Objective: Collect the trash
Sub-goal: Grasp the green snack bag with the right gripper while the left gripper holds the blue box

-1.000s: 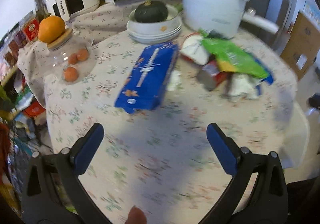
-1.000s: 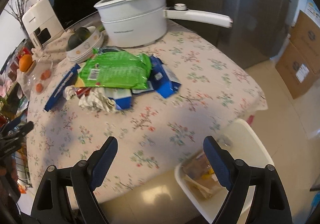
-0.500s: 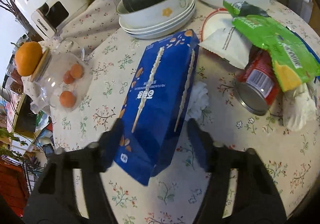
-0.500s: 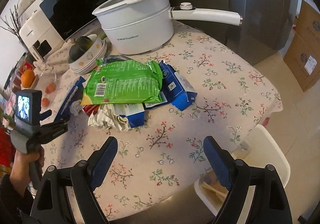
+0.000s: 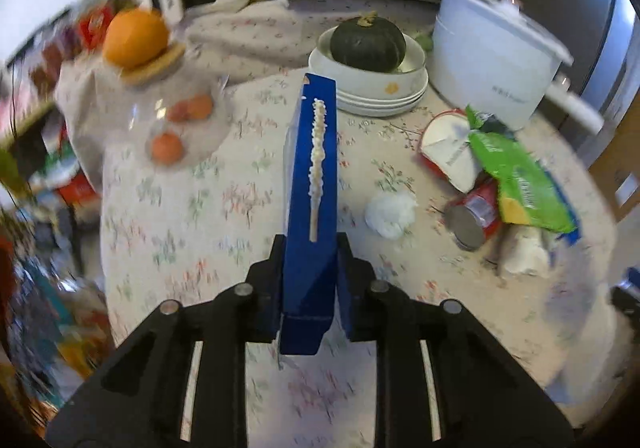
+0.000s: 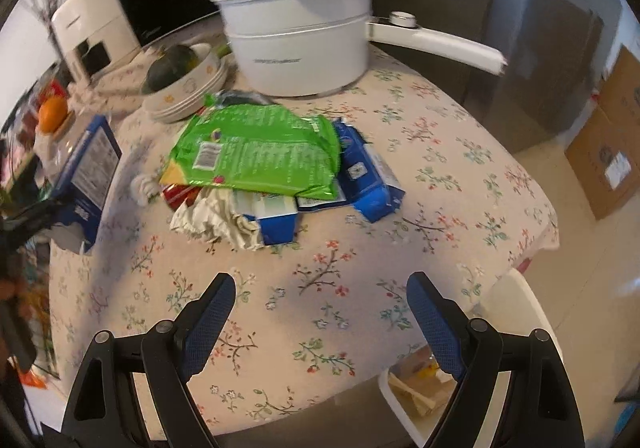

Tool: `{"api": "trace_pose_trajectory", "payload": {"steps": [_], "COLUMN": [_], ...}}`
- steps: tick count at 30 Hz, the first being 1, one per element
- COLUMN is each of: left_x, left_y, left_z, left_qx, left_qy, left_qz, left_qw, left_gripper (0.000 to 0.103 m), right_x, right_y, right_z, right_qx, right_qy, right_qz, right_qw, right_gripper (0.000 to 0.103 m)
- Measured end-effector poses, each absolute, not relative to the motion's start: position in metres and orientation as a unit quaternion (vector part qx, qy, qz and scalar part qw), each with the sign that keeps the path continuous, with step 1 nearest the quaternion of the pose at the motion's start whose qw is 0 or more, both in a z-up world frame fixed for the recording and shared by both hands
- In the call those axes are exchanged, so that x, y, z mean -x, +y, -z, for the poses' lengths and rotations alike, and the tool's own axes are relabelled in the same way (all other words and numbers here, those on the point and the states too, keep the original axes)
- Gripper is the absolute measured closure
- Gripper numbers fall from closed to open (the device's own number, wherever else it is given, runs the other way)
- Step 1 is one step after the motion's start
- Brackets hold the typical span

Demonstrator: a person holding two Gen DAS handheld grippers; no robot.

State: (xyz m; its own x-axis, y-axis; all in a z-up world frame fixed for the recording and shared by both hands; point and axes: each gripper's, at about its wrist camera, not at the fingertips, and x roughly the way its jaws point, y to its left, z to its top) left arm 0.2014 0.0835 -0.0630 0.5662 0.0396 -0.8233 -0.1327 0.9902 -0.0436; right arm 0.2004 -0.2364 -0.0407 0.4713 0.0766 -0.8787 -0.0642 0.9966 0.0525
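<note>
The left gripper [image 5: 310, 288] has its fingers clamped on a blue snack box [image 5: 312, 183], one finger on each broad face. The box stands on its narrow edge and points away from the camera, lifted above the table [image 5: 192, 215]; in the right wrist view the same box [image 6: 86, 175] is at the left edge of the table, tilted.

The right gripper [image 6: 322, 322] hovers over the near part of the flowered tablecloth with its fingers wide apart and nothing between them.

The rest of the trash lies in a pile in the middle of the table: a green snack bag [image 6: 256, 151] on top, crumpled paper [image 6: 212, 219] and torn blue cartons [image 6: 368, 183] under and beside it. From the left wrist view there is also a red can [image 5: 474, 215] lying on its side, partly under the green bag, and a white tissue ball [image 5: 390, 213] just beside the box (not touching it).

Behind the pile stand a white electric pot [image 6: 300, 43] and a stack of bowls with a dark green squash [image 5: 366, 43] inside. A white bin [image 6: 508, 336] with some trash in it is on the floor below the table edge, at the right.
</note>
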Motion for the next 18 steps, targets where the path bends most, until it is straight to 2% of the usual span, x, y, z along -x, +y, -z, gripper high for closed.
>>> {"api": "trace_pose_trajectory", "payload": {"steps": [3, 10, 18], "left_x": [-0.182, -0.149, -0.141], "left_y": [0.098, 0.104, 0.123], "left_z": [0.065, 0.045, 0.036], "left_qx": [0.109, 0.172, 0.186], "left_qy": [0.466, 0.438, 0.43], "left_qz": [-0.041, -0.014, 0.001], "left_qw": [0.877, 0.882, 0.883], "left_gripper": [0.079, 0.079, 0.079], "right_x": [-0.206, -0.237, -0.27], "right_y": [-0.222, -0.166, -0.111], "right_z": [0.041, 0.051, 0.08], "right_qx": [0.005, 0.067, 0.195], "right_qy": [0.512, 0.49, 0.466], "right_qz": [-0.053, -0.093, -0.096], "right_qw": [0.857, 0.864, 0.858], "right_gripper": [0.014, 0.014, 0.017]}}
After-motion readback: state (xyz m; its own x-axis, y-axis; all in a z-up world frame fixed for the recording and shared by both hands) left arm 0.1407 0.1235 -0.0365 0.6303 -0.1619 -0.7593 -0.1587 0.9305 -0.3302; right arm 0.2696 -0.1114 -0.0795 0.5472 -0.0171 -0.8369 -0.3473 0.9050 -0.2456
